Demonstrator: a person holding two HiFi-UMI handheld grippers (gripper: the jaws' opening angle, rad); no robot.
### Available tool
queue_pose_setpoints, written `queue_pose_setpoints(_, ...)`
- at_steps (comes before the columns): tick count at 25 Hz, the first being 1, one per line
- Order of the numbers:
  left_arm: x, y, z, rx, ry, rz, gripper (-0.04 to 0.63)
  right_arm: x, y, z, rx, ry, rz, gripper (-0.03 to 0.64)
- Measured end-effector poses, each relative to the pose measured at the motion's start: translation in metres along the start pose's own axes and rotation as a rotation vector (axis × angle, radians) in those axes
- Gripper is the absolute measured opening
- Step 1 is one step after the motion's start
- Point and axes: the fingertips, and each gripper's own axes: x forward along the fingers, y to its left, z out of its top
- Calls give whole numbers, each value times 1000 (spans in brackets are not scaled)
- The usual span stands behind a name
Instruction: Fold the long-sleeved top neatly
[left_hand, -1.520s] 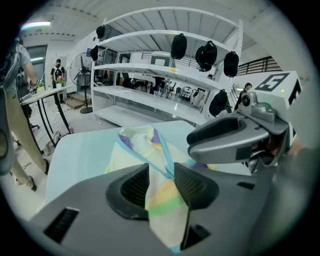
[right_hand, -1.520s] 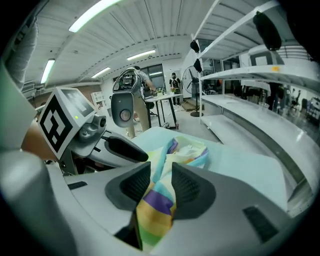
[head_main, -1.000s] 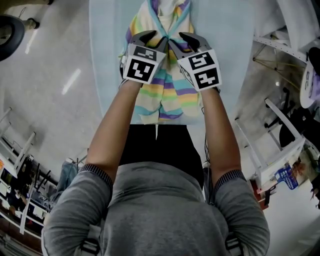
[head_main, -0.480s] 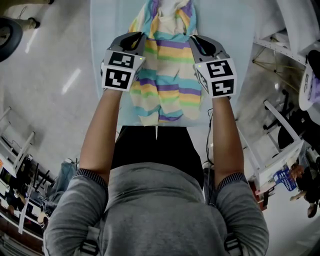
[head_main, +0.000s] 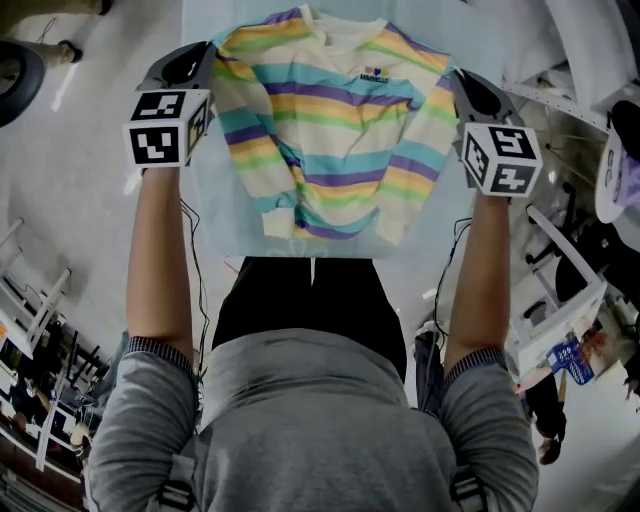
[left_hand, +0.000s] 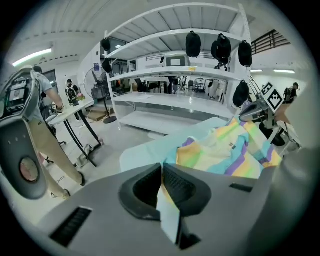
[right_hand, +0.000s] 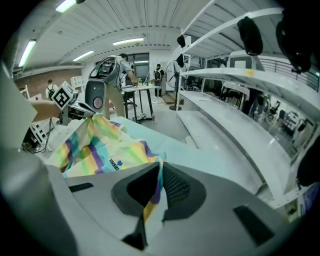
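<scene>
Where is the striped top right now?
In the head view the striped top is spread top centre over the table, pinched between the left gripper and right gripper.

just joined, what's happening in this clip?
A person with a handheld gripper in each hand is handling a striped long-sleeved top. The left gripper and right gripper have just closed on its fabric at opposite sides, holding it spread wide, front up, over the pale blue table. The body is not yet folded.
</scene>
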Motion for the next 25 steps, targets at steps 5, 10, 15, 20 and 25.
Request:
queue_pose_setpoints(5, -12, 39, 6, 43, -4, 19, 29, -1, -5, 14, -46, 0, -28, 29)
queue_pose_setpoints(10, -11, 45, 12, 0, -35, 5, 29, -3, -27, 15, -75, -25, -55, 29)
queue_pose_setpoints(15, 17, 60, 13, 10, 0, -24, 29, 25, -45, 27, -117, -23, -66, 29)
queue_pose_setpoints(20, 54, 71, 18, 47, 34, -37, 29, 65, -63, 31, -183, -7, -86, 29)
queue_pose_setpoints(25, 87, 76, 16, 59, 79, -36, 29, 99, -79, 28, -237, 5, -96, 29)
